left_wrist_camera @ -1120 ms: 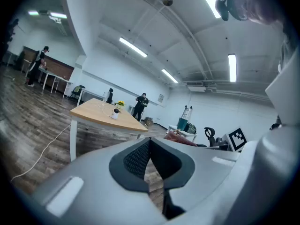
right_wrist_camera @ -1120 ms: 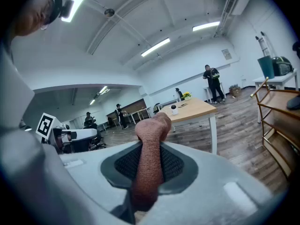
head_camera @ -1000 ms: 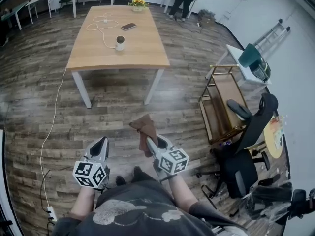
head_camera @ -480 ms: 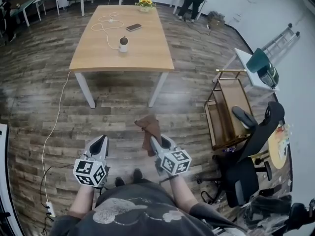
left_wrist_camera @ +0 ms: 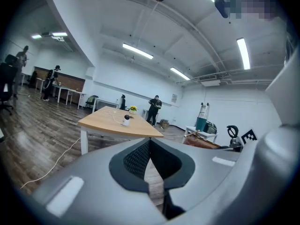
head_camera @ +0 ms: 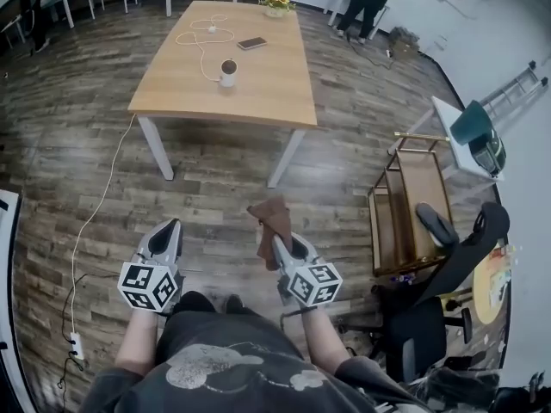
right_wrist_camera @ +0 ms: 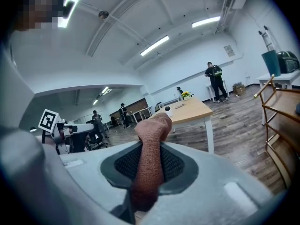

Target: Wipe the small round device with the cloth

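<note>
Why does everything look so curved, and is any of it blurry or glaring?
Head view: the wide lens bows the table and the floor planks. Left gripper view: ceiling lights blow out white, corners go black. Right gripper view: same dark corners; the cloth close up looks sharp.

A light wooden table (head_camera: pixel 258 89) stands on dark plank flooring (head_camera: pixel 77 136), carrying a phone (head_camera: pixel 252 43), a coiled white cable (head_camera: pixel 203 38) and yellow flowers (head_camera: pixel 277 1). To the right, a wooden cart (head_camera: pixel 415 198) stands near a black office chair (head_camera: pixel 419 321).

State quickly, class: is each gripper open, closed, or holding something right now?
Left gripper: closed, empty.
Right gripper: closed on the brown cloth.
</note>
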